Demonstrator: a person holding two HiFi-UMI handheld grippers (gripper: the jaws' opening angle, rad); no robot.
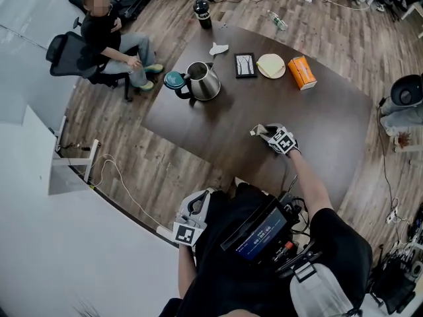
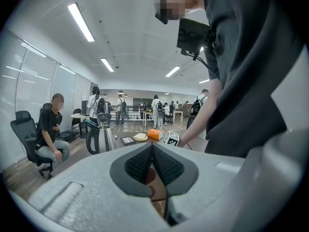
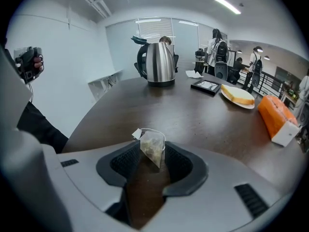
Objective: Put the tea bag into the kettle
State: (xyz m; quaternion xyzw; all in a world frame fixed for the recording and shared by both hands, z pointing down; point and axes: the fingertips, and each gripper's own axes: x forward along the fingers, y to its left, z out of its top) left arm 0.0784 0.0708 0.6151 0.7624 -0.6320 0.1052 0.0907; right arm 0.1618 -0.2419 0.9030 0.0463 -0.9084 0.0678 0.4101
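Right gripper view shows the tea bag [image 3: 153,148] low in the middle of the frame, between the tips of the right gripper [image 3: 153,153]. Its jaws stand wide apart and the pads do not squeeze it. The bag's sides come very close to both pads, though I cannot tell whether they touch. It is a small gauze pyramid filled with dry leaf, and a thread runs up to a white paper tag at its upper left.

Going by its looks, it is very light, soft and easily crushed. A gentle pinch should hold it, while a hard one could split the mesh. The upper body of the bag, near where the thread joins, seems the best place to grip. The thread or tag alone would let it swing and twist.

The kettle [image 3: 159,62] stands upright in the upper middle of the frame, well apart from the bag across the dark table [image 3: 203,124]. Its lid appears tipped open, so the mouth looks free to take the bag.

In the left gripper view, the left gripper [image 2: 152,151] sits at the lower centre with its pads clenched together on nothing.
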